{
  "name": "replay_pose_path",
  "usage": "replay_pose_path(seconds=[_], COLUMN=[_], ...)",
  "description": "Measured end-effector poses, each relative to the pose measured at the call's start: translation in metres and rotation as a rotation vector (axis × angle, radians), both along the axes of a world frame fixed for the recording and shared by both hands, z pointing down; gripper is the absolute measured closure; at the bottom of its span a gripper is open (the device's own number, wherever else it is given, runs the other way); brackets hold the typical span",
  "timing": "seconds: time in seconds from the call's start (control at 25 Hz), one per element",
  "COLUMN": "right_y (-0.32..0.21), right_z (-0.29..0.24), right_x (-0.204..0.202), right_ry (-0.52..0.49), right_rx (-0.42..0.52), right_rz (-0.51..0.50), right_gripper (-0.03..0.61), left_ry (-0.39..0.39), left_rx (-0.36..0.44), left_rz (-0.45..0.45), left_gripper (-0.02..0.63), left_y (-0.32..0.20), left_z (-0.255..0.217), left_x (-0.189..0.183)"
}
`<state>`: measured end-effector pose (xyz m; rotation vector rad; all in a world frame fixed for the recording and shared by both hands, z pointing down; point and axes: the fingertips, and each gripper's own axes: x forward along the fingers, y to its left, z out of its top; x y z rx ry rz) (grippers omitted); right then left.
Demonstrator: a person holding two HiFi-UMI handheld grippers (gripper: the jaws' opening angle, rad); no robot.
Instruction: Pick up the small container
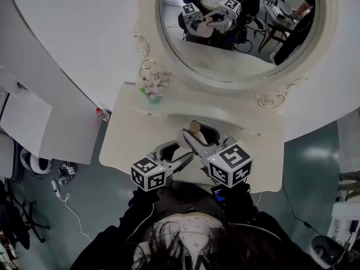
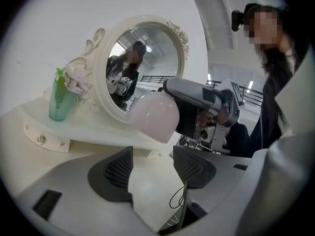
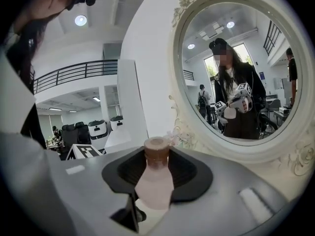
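Observation:
The small container [image 3: 155,181] is a pale pink bottle with a brown cap [image 3: 156,151]. My right gripper [image 3: 156,173] is shut on it, with the black pads pressing both of its sides. In the head view the right gripper [image 1: 191,135] holds the container [image 1: 195,127] over the white vanity table [image 1: 264,156]. The left gripper [image 1: 179,153] sits just beside it to the left, open and empty. In the left gripper view the container's rounded pink base [image 2: 153,116] hangs above and beyond the open left gripper [image 2: 152,163].
A large oval mirror [image 1: 236,21] in a carved white frame stands at the table's back. A green vase of pink flowers [image 1: 153,89] sits on the raised shelf at the back left. A small red-capped bottle [image 1: 102,114] lies off the table's left edge. Cables trail on the floor.

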<state>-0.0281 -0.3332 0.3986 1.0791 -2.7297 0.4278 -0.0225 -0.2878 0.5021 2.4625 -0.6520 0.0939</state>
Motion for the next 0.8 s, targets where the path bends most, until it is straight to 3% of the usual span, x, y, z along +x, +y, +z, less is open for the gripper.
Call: replay_pose_path(seconds=[0.4,0.8], right_y=[0.036,0.071], right_z=[0.008,0.009], right_x=[-0.017,-0.036], right_ry=[0.035,0.014], right_rx=[-0.015,-0.019], right_rz=[-0.007,0.02], right_gripper=[0.43,0.43], left_ry=[0.018,-0.044], left_rx=[0.049,0.064], left_rz=[0.049,0.075], left_gripper=[0.376,0.376], left_y=[0.024,0.057], left_z=[-0.014,-0.013], left_x=[-0.002,-0.028])
